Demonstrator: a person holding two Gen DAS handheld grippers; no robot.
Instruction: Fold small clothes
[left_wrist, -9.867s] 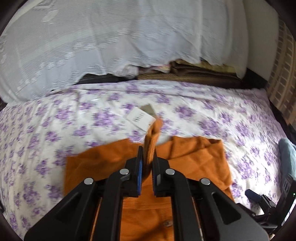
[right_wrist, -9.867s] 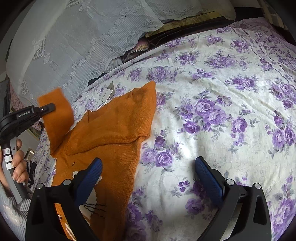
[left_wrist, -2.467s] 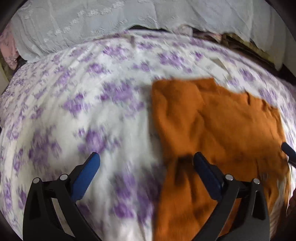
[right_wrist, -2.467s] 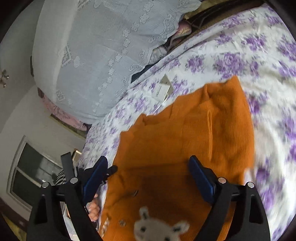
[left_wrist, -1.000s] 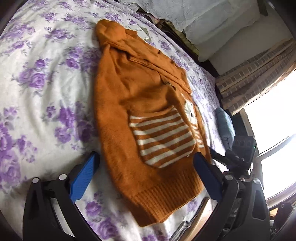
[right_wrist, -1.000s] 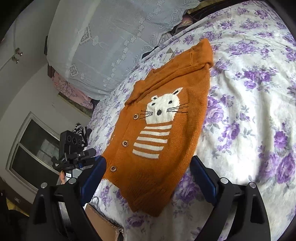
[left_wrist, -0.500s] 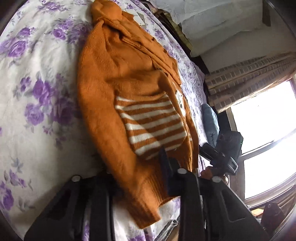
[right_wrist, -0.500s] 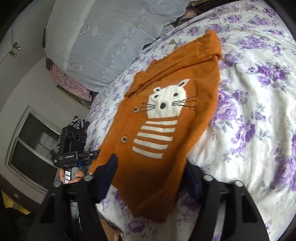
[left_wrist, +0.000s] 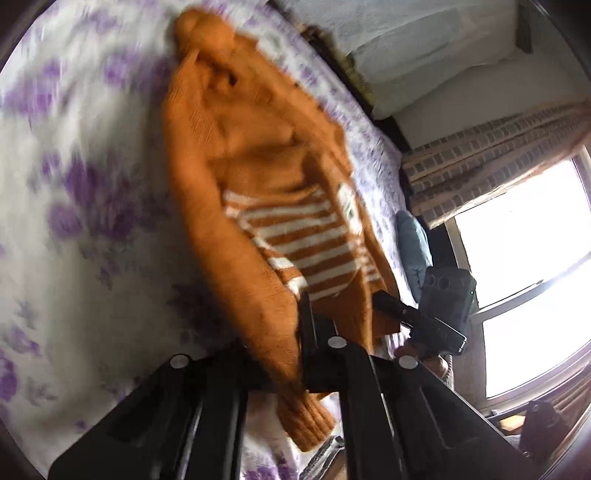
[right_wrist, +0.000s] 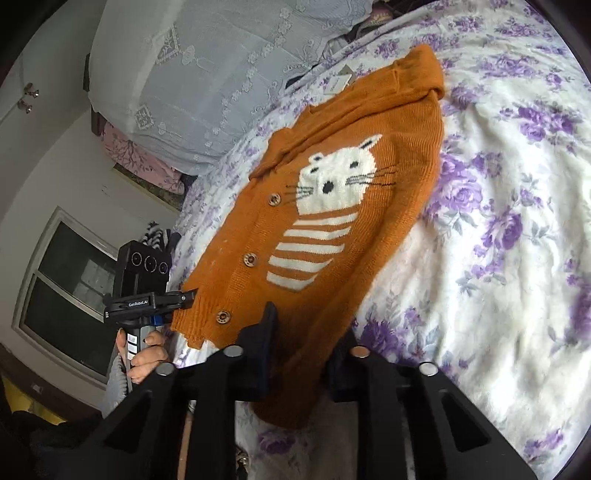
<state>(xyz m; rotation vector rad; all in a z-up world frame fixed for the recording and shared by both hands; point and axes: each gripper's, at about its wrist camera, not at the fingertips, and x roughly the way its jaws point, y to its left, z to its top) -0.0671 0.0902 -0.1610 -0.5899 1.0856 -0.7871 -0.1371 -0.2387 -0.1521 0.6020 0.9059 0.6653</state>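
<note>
Cardigan (right_wrist: 332, 221), orange knit with a white cat motif and striped body, lay face-up on the bed (right_wrist: 517, 258), which carried a purple-flowered sheet. Buttons down the front were visible in the right wrist view; a paper tag (right_wrist: 338, 83) sat at the collar end, far from both cameras. Hem end pointed toward the person and hung partly over the near edge of the bed.

Left tongs (left_wrist: 291, 332): pressed nearly together, pinching the hem at one bottom corner; ribbed edge drooped below the grip. Left view was motion-blurred, so fine detail of the pinch was poor. In the right wrist view the same tongs (right_wrist: 184, 295) showed at the button-side corner of the hem, held by a hand (right_wrist: 142, 354).

Right tongs (right_wrist: 303, 339): narrowed onto the hem at the other bottom corner, fabric passing between the two pads. Judged a pinch, though the contact itself was hidden by cloth.

Progress, as judged: sleeves appeared already tucked in, since no sleeve lay out to either side and the body read as a narrow rectangle. Both bottom corners were gripped. Remaining: carry the hem up toward the collar to halve the length, lay it flat, release. No crosswise fold was yet made.

Risk noted: soft knit could sag between the two grips and lay down crooked.
</note>
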